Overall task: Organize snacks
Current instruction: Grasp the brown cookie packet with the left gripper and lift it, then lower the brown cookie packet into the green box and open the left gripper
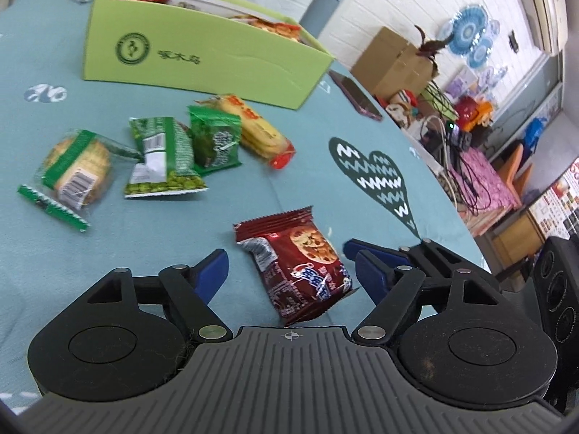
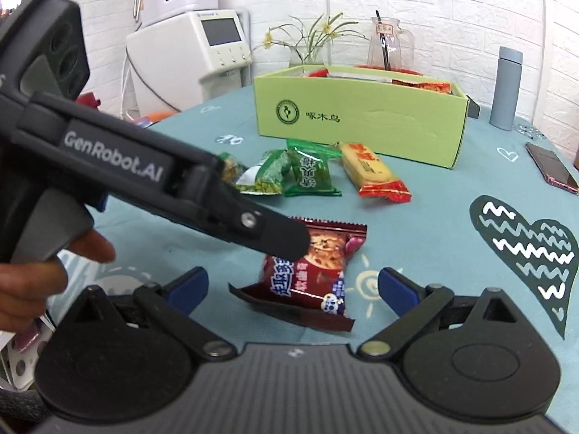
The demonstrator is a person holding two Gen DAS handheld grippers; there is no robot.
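A round table under a teal cloth (image 2: 416, 217) is carrying an open light-green cardboard box (image 2: 358, 115) already holding snacks. Near the box, green and yellow snack packets (image 1: 181, 152) are lying loose. A dark-red cookie packet (image 1: 300, 264) is lying flat between the parted, untouching fingers of both the left gripper (image 1: 289, 271) and the right gripper (image 2: 293, 285).

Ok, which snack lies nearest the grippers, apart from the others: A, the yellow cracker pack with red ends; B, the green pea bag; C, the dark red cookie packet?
C: the cookie packet lies alone on the cloth between the left gripper fingers, none touching it; the others sit nearer the box.
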